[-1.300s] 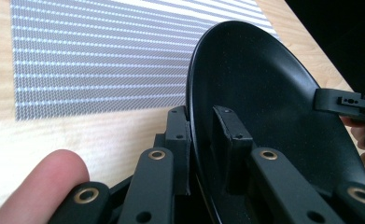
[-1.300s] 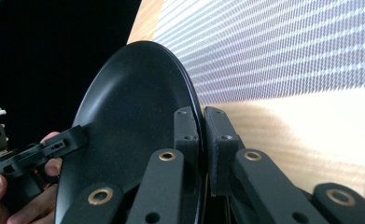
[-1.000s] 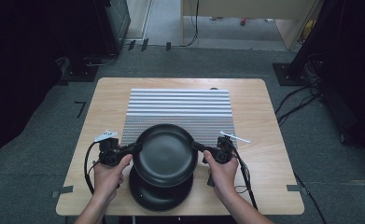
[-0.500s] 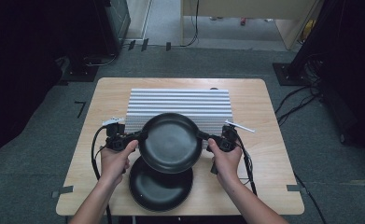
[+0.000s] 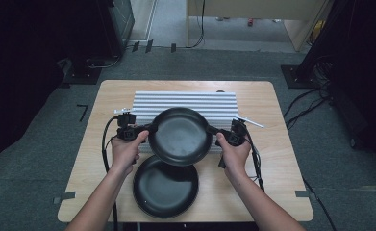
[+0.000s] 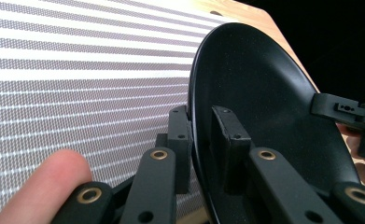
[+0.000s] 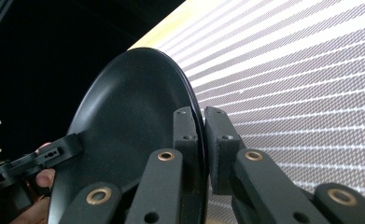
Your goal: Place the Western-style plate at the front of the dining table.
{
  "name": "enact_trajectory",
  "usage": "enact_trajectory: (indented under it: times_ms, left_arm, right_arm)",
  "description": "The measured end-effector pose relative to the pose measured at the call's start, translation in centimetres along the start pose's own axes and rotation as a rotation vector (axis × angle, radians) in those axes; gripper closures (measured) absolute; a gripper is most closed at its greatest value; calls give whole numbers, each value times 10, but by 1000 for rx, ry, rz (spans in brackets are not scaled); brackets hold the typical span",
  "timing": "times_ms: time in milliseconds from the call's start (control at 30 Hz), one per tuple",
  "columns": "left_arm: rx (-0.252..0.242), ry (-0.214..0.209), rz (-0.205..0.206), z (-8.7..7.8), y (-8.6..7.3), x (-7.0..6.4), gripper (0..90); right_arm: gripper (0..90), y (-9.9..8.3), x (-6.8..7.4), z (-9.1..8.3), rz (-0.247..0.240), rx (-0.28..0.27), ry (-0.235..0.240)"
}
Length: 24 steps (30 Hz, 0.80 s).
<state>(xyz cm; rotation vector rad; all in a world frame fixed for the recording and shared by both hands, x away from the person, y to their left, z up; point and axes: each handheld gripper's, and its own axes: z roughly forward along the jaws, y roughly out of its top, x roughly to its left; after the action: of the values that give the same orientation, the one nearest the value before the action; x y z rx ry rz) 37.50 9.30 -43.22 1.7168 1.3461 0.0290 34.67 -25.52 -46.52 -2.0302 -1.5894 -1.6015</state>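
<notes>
I hold a black round plate (image 5: 180, 135) in the air between both grippers, over the front edge of a white ribbed rack (image 5: 185, 103). My left gripper (image 5: 147, 131) is shut on the plate's left rim (image 6: 199, 135). On the opposite rim (image 7: 196, 126) my right gripper (image 5: 214, 131) is shut too. The plate (image 6: 264, 102) (image 7: 124, 121) is level, hollow side up. A second black plate (image 5: 165, 185) lies flat on the wooden table (image 5: 277, 159) near its front edge, partly under the lifted one.
The ribbed rack (image 6: 77, 70) (image 7: 301, 84) covers the middle and back of the table. Bare wood lies left and right of the rack. Cables trail from both grippers off the front edge. Grey carpet, dark stands and floor cables surround the table.
The upper plate has risen off the lower one and moved away from the person toward the rack, carried by both grippers. The lower plate stays in place and now shows more.
</notes>
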Motion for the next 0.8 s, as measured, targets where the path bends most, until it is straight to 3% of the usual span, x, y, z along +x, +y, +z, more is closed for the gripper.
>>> enact_trajectory:
  times_ms: [800]
  left_arm:
    - [76, 38, 14, 51, 32, 3, 781]
  right_arm:
    - [830, 26, -28, 22, 46, -36, -71]
